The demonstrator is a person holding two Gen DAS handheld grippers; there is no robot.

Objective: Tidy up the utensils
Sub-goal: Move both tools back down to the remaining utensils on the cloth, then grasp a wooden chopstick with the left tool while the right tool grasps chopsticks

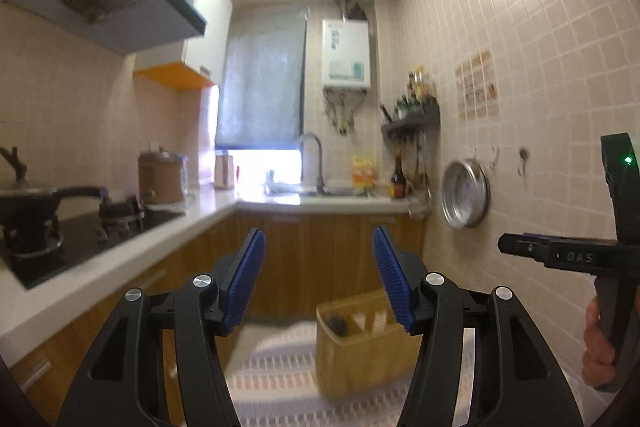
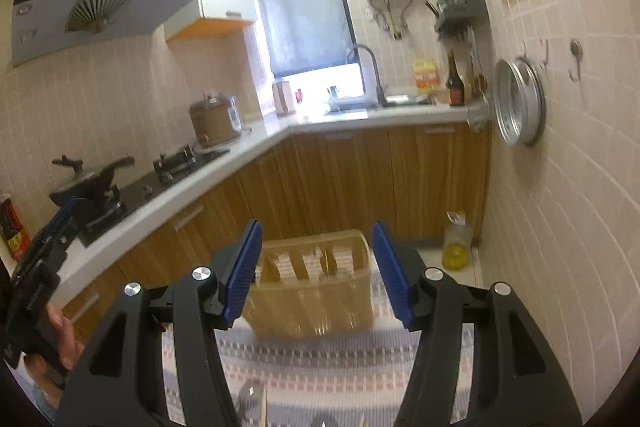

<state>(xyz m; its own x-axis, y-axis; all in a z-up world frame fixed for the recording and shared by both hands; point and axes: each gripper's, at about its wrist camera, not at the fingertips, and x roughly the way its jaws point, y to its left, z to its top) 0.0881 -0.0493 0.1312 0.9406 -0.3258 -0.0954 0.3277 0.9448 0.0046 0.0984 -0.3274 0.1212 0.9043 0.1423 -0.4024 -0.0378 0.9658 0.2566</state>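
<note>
A tan slatted utensil basket (image 2: 312,291) with dividers stands on a patterned mat (image 2: 320,371) straight ahead in the right wrist view; it also shows in the left wrist view (image 1: 356,351), with a dark object inside. My left gripper (image 1: 319,239) is open and empty, held up in the air above the mat. My right gripper (image 2: 317,231) is open and empty, just before the basket's near side. Blurred utensil tips (image 2: 252,399) show at the bottom edge of the right wrist view.
A white L-shaped counter (image 2: 256,143) runs left and back, with a gas hob and pan (image 2: 92,183), a rice cooker (image 2: 216,121) and a sink (image 2: 400,101). The tiled wall on the right carries a round metal lid (image 2: 518,103). An oil bottle (image 2: 456,243) stands by the wall.
</note>
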